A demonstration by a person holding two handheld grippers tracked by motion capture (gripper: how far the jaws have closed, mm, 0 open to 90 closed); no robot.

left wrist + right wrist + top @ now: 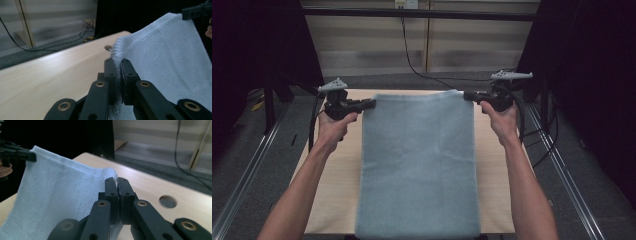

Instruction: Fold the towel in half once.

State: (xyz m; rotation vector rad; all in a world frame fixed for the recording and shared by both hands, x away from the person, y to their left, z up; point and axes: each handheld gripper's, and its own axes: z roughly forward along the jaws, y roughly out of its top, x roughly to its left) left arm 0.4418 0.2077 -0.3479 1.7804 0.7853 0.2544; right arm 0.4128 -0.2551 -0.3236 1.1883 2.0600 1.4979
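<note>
From the high view, the left gripper (371, 103) and right gripper (467, 95) are pinching the far corners of a pale blue towel (419, 165), which is hanging lengthwise toward the person over the wooden table (492, 165). In the left gripper view, its jaws are clamping the towel's (165, 57) hemmed corner. In the right gripper view, its jaws are squeezing the opposite corner of the towel (55, 195).
</note>
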